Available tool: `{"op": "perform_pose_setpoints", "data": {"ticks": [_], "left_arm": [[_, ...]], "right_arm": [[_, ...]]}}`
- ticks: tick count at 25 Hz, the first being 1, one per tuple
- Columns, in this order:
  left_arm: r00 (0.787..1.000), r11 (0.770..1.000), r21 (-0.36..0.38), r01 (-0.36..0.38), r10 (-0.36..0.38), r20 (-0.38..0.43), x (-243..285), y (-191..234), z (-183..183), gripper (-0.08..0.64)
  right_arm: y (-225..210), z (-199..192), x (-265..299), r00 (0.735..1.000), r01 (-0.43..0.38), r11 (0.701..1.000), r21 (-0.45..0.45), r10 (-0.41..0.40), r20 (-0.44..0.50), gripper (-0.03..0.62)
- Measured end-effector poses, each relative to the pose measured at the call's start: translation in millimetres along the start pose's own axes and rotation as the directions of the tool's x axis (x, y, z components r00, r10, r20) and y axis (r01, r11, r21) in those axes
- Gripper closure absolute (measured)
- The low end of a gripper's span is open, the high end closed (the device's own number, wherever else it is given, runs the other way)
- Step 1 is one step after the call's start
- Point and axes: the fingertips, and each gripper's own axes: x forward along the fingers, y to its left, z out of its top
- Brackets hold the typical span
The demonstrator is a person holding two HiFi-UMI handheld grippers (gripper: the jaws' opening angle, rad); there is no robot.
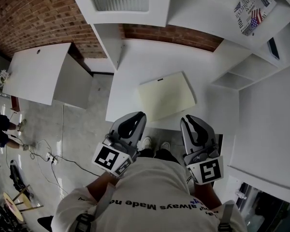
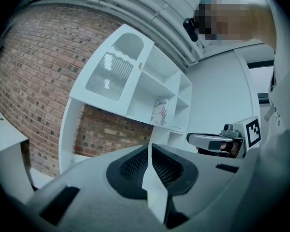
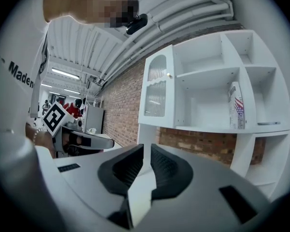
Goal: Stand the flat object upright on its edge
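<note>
A pale yellow flat board (image 1: 166, 95) lies flat on the white desk (image 1: 135, 62), near its front edge. Both grippers are held close to the person's body, short of the desk and apart from the board. The left gripper (image 1: 140, 116) is shut with nothing between its jaws, and its tips are just below the board's near left corner. The right gripper (image 1: 187, 120) is also shut and empty, below the board's near right corner. In the left gripper view the jaws (image 2: 150, 148) point level at the shelf unit. The right gripper view shows the same for its jaws (image 3: 146, 150). The board is hidden in both gripper views.
A white shelf unit (image 1: 261, 47) rises behind and to the right of the desk, with a flag-printed book (image 1: 253, 8) standing in one compartment (image 3: 236, 105). A brick wall (image 1: 34, 13) runs behind. Another white table (image 1: 36, 71) stands at the left, with cables on the floor (image 1: 48, 156).
</note>
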Motion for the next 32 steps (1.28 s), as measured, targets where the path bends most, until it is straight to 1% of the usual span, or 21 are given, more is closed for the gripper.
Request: {"op": "perform_pose_setpoints", "data": {"ticks": [5,13,17,19,22,24,25,27,29,32], "left_arm": [[1.000,1.000,0.010,-0.016,0.016,-0.011,16.9,1.4,0.3,0.532],[0.999,1.000,0.005,-0.030,0.030,-0.011,45.0,-17.2,-4.2,0.532],[0.998,0.998,0.020,-0.051,0.052,-0.024,50.3,-16.1,-9.2,0.532],[0.997,0.997,0.023,-0.068,0.069,-0.045,51.8,-12.8,-20.2,0.532],[0.992,0.996,0.004,-0.094,0.094,-0.088,50.7,-2.8,-43.8,0.532],[0.986,0.994,-0.021,-0.107,0.104,-0.127,49.0,5.4,-63.7,0.531],[0.983,0.993,-0.034,-0.111,0.105,-0.149,48.7,8.8,-73.9,0.529],[0.977,0.991,-0.070,-0.115,0.101,-0.186,49.0,15.3,-93.4,0.491],[0.972,0.985,-0.120,-0.125,0.097,-0.216,48.3,23.3,-112.7,0.468],[0.959,0.971,-0.185,-0.148,0.095,-0.268,44.7,36.0,-144.6,0.446]], "right_arm": [[-18.9,-0.3,3.0,1.000,-0.005,1.000,-0.009,0.005,0.001,0.565],[-47.5,-6.9,-8.7,0.999,-0.035,0.999,-0.023,0.035,-0.002,0.565],[-55.0,-17.4,-7.9,0.999,-0.045,0.999,-0.030,0.044,-0.029,0.565],[-58.8,-25.8,-6.8,0.998,-0.048,0.998,-0.039,0.046,-0.045,0.565],[-61.1,-40.9,-3.4,0.997,-0.057,0.996,-0.063,0.053,-0.064,0.561],[-60.6,-54.8,-1.4,0.994,-0.064,0.994,-0.087,0.056,-0.094,0.518],[-60.2,-62.8,-1.0,0.992,-0.071,0.993,-0.095,0.060,-0.115,0.512],[-59.8,-78.2,0.0,0.986,-0.086,0.991,-0.102,0.070,-0.151,0.497],[-57.7,-92.4,1.8,0.981,-0.101,0.988,-0.120,0.079,-0.179,0.485],[-51.7,-121.0,0.7,0.959,-0.132,0.981,-0.146,0.089,-0.269,0.466]]}}
